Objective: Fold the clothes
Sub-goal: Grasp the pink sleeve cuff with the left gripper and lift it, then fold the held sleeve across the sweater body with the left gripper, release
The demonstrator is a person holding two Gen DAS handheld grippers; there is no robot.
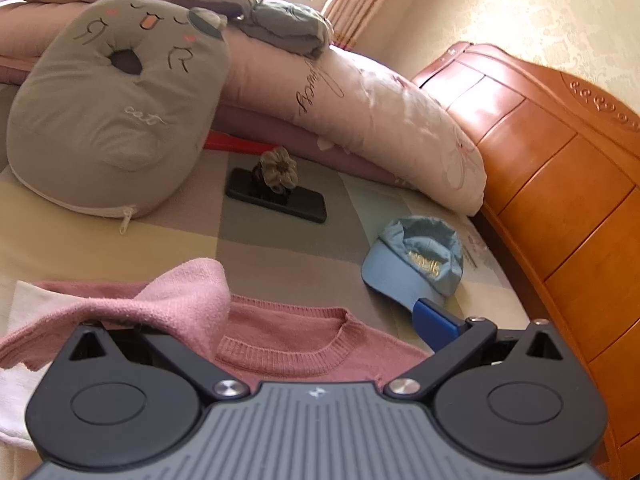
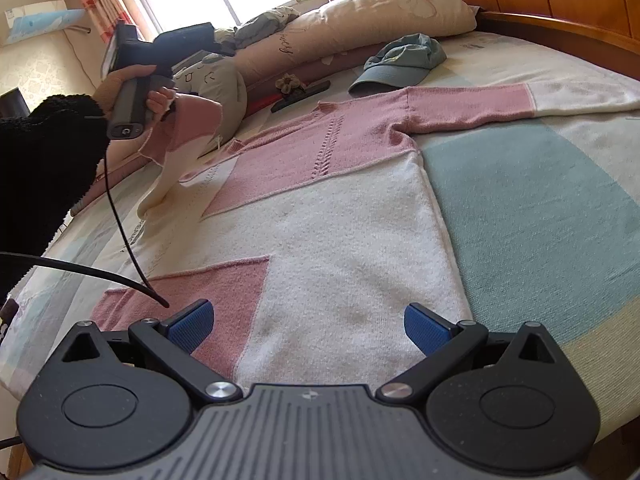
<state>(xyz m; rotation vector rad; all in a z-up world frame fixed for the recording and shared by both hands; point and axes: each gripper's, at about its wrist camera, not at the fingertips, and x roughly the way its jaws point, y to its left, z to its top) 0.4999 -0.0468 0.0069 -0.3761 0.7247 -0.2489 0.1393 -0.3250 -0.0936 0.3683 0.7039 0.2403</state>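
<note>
Pink-and-white sweater (image 2: 340, 240) spread flat, front up, on the bed (image 2: 540, 220), collar toward 12 o'clock in the right wrist view, hem right under the right tongs (image 2: 308, 320). Probably laid out like that so the sleeves can come in first. One sleeve (image 2: 480, 108) stretched straight out toward 2 o'clock, flat on the bedding. Other sleeve (image 1: 172, 300) picked up off the bed at about 10 o'clock, up by the hand (image 2: 120, 88) gripping the left tongs (image 1: 316, 320). Looks like the start of swinging it across the chest. Left tongs spread wide, no pinch visible: pink knit draped over the finger at 9 o'clock and hiding it, blue pad at 3 o'clock bare and touching nothing. Right tongs also wide apart, hovering just over the hem, nothing between the pads, can't tell about contact with the knit. Blue cap (image 1: 416, 264), phone (image 1: 276, 200) and cat pillow (image 1: 112, 120) parked toward the headboard end, clear of the sweater.
</note>
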